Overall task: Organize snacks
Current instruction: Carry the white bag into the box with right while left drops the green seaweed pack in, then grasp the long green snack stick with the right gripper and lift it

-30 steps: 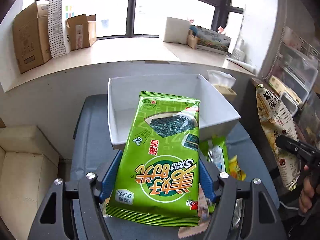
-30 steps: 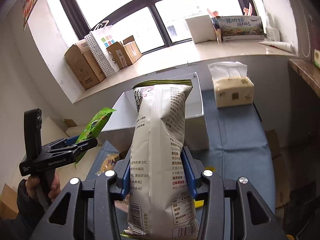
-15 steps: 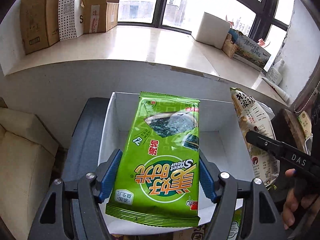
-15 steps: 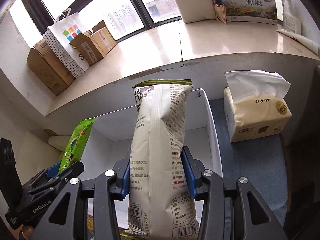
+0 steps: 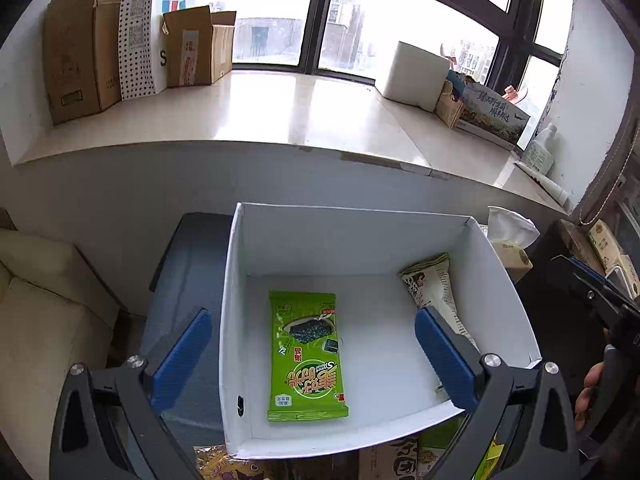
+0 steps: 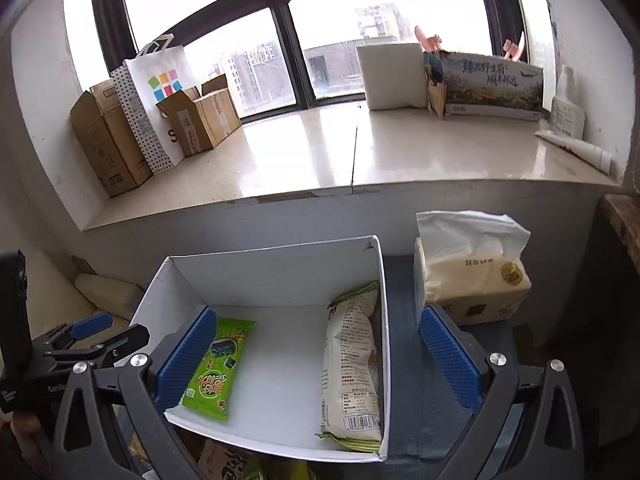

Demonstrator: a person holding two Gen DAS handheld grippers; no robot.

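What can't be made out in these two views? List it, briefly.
- Loose snack packets in front of the white cardboard box: left wrist view, cut off by the bottom edge and the box's front wall.
- Pale cream snack bag: left wrist view, lower half behind the left gripper's blue pad.
- Green seaweed packet: right wrist view, left edge behind the right gripper's pad.

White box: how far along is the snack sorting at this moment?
Done: the green seaweed pack lies flat in the white box, and the pale snack bag lies along its right wall. In hand: nothing; the left gripper and right gripper are both open above the box. Left: more snack packs lie on the table just in front of the box.
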